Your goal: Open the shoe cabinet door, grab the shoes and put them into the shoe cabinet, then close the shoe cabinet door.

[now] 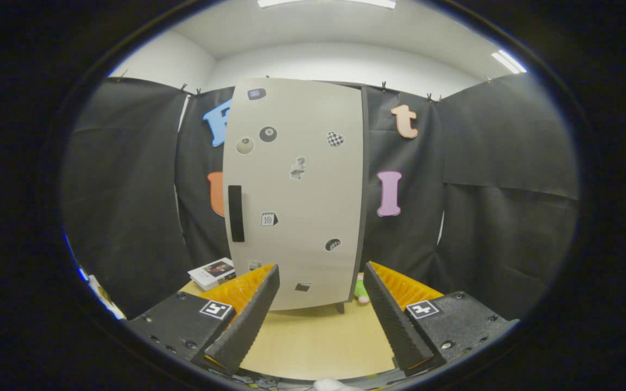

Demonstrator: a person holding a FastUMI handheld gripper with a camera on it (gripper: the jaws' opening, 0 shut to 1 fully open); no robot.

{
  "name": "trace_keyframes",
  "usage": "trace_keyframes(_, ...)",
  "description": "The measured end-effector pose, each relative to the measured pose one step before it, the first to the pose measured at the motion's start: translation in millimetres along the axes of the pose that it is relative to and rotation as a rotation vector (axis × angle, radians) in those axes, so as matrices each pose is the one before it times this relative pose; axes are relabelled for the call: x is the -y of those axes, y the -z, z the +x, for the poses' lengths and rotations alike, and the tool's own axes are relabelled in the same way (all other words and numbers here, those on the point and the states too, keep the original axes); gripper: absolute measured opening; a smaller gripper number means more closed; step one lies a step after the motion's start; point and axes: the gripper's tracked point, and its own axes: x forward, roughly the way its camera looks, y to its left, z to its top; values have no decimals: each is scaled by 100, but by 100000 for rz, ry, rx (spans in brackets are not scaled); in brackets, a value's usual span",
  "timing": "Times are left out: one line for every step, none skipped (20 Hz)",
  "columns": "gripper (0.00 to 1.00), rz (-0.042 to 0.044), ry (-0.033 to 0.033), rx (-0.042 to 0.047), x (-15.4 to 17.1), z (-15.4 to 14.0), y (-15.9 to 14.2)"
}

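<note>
Gripper (321,309) fingers apart, bare tabletop (318,336) between; closed cabinet door (296,190) blocks ahead; box (212,273) beside cabinet.

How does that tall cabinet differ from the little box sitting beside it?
The shoe cabinet stands upright on legs, its pale door shut; the small box lies flat on the table. The shoe cabinet is far taller than the small box. The cabinet carries many stickers and a dark handle; the box shows one printed picture. Both lie beyond the open gripper.

"10" on calendar sticker (269,219), shoe cabinet door (313,184)
</note>
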Motion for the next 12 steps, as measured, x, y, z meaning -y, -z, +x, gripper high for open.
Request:
trace_keyframes(100,-77,-172,0,-14,16,36)
trace_keyframes(100,-127,-324,-2,-96,49,17)
trace_keyframes(100,-148,-158,-75,-35,5,-50)
trace_keyframes(100,-68,-69,-167,-47,151,82)
trace_keyframes(100,156,-317,28,-114,-15,-8)
trace_keyframes(100,159,-346,-15,-97,-56,22)
trace_keyframes(100,27,-130,206,-64,-46,8)
trace_keyframes(100,-153,72,230,8,7,-49)
trace_keyframes(100,-121,-36,-105,6,-44,41)
trace_keyframes(100,-12,-233,-206,-35,182,-32)
trace_keyframes(100,97,6,18,6,29,10)
trace_keyframes(100,-48,21,98,22,117,-3)
